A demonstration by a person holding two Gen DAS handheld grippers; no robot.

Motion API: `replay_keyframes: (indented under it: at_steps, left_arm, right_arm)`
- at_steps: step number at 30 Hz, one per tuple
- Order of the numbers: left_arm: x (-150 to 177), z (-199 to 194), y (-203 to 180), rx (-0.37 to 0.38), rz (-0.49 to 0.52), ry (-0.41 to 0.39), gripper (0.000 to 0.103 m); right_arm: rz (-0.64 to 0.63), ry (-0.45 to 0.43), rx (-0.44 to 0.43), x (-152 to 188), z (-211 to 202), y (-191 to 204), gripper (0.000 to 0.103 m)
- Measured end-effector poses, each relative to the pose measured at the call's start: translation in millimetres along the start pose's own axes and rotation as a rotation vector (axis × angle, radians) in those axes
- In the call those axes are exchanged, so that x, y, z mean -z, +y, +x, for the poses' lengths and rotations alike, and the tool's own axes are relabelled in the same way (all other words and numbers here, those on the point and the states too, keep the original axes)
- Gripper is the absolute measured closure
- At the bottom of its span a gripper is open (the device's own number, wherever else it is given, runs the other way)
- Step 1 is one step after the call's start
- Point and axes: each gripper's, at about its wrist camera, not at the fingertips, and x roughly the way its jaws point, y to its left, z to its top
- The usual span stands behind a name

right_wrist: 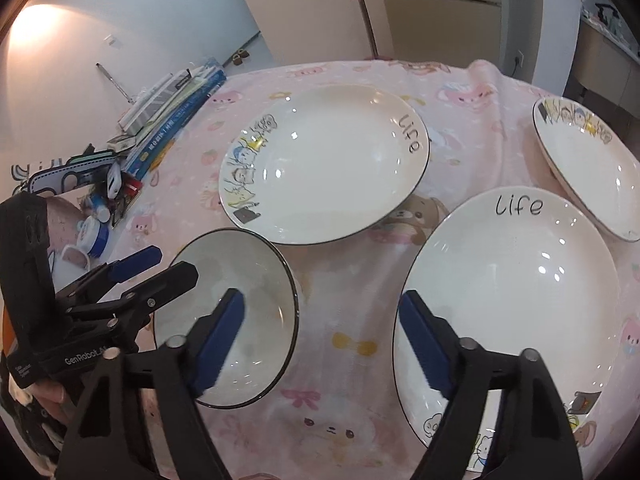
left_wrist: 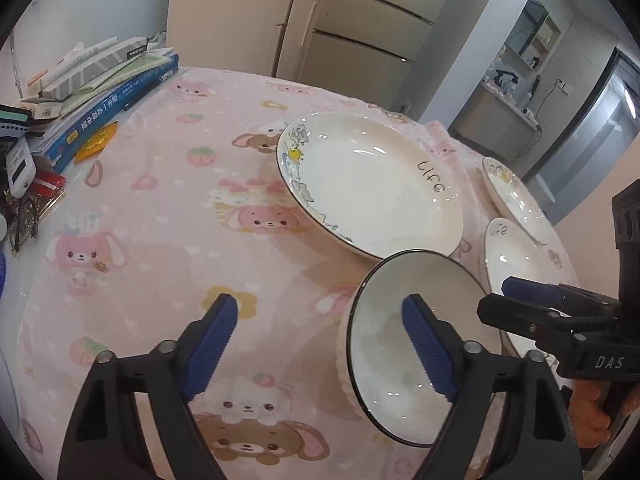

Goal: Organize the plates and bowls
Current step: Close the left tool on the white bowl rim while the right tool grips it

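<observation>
A table covered by a pink cartoon-print cloth (right_wrist: pixel 344 288) is seen, on which three white plates and one bowl are laid. The bowl (right_wrist: pixel 240 320), white with a dark rim, is set toward the near edge. Beyond it, around the middle of the table, the middle plate (right_wrist: pixel 328 164) is placed, marked "life" on its rim. The near plate (right_wrist: pixel 516 300) is laid toward the near right part of the table, and the far plate (right_wrist: pixel 592 168) is found behind it by the right edge, the two rims close together. A stack of books (left_wrist: pixel 112 92) and small clutter are kept along the left edge. The left gripper (left_wrist: pixel 320 344) is held released, its jaws apart: the right finger is seen over the bowl's inside and the left finger outside it over the cloth, with no pad pressed on the rim. The right gripper (right_wrist: pixel 322 344) is likewise held released, one finger over the bowl's right side and the other over the near plate's left rim, with bare cloth between them.
</observation>
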Motion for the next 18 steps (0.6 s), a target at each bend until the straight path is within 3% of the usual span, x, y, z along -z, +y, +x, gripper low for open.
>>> replay_keyframes:
  at_steps: [6, 12, 18]
  left_arm:
    - [1, 2, 0, 0.0, 0.003, 0.004, 0.025]
    - [3, 6, -3, -0.007, 0.016, 0.028, 0.037]
    - [8, 17, -5, 0.001, 0.018, 0.074, 0.045]
  right_arm:
    - [0.001, 0.074, -0.078, 5, 13, 3, 0.056]
    - [0.0, 0.102, -0.095, 10, 26, 9, 0.069]
    - [0.015, 0.136, -0.119, 12, 38, 8, 0.07]
